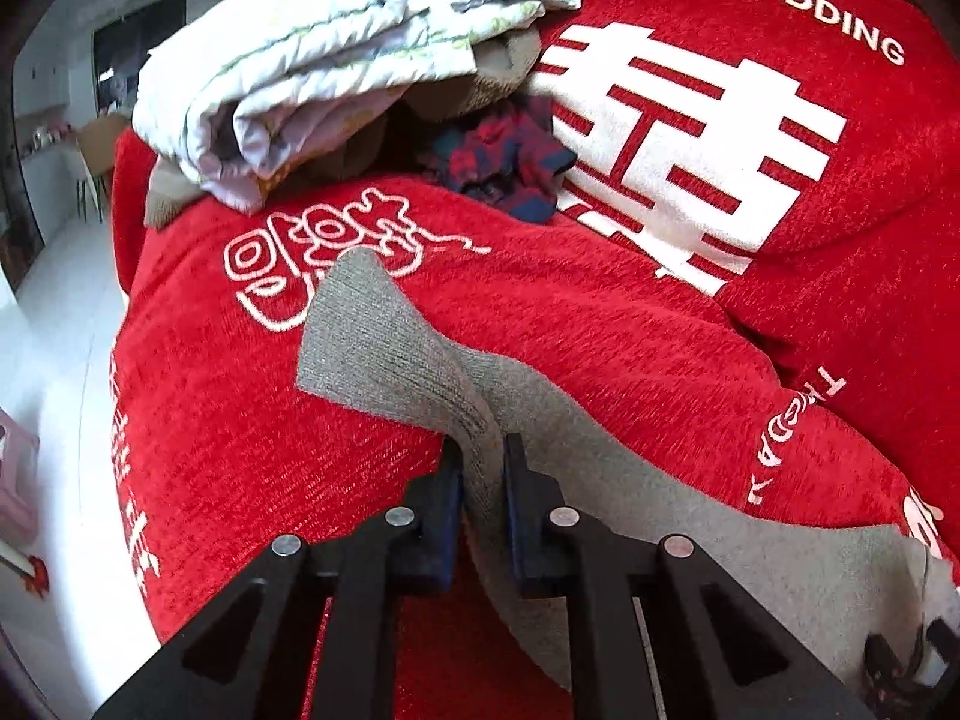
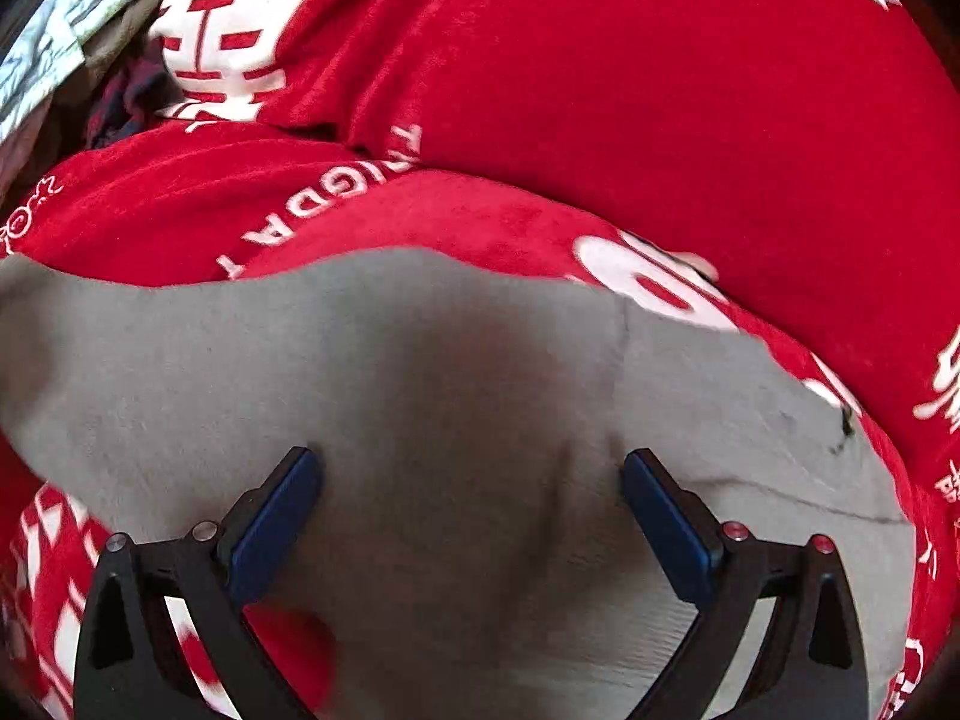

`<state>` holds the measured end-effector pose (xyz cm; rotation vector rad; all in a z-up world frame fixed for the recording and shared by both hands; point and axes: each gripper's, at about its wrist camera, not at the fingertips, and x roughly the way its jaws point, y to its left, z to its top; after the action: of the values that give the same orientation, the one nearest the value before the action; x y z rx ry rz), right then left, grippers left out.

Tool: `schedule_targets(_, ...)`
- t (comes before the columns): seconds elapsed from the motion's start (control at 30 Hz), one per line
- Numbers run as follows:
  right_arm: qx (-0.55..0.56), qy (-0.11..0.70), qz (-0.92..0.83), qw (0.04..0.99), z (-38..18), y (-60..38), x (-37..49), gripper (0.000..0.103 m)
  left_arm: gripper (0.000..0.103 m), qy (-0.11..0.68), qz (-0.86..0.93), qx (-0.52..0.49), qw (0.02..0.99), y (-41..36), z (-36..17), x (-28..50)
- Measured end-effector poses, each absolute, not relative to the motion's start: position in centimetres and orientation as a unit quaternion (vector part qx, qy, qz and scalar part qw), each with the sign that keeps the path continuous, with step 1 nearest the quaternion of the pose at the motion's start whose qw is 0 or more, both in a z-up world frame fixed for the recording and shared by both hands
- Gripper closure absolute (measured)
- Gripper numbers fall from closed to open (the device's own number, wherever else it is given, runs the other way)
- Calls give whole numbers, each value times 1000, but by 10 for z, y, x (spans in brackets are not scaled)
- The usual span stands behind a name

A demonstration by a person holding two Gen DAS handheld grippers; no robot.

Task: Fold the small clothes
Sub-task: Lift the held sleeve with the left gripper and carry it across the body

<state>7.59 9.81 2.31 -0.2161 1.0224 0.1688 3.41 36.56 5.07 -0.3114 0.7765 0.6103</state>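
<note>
The cover [image 1: 600, 312] is red with white lettering. The garment [image 2: 420, 372] at frame centre is plain grey. At upper left, a cloth [image 1: 336, 42] is white with faint green marks; a rag [image 1: 504, 162] beside it is red-and-navy plaid.

left gripper [image 1: 483, 450] clamped on grey knit garment [image 1: 384, 354], edge pinched up off red printed cover [image 1: 600, 312].

Surface: red cover [image 1: 600, 312] with white printed characters and the words "HAPPY WEDDING", spread over rounded cushions | Floor: pale floor [image 1: 54, 324] at left edge | Background: chair [image 1: 96, 150] and dark doorway [image 1: 138, 36], far left, small and indistinct | Lower left: pink object [image 1: 15, 480], partly cut off, unidentifiable
</note>
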Motion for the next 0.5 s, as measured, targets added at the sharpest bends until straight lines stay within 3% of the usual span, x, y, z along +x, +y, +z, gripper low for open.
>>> schedule_targets(0.1, -63, 508, 153, 845, 29, 109, 80, 2, 89, 365, 299, -139, 871, 362, 56, 33)
schedule_targets(0.5, -49, 471, 95, 876, 57, 40, 46, 2, 89, 359, 283, -86, 885, 311, 82, 38)
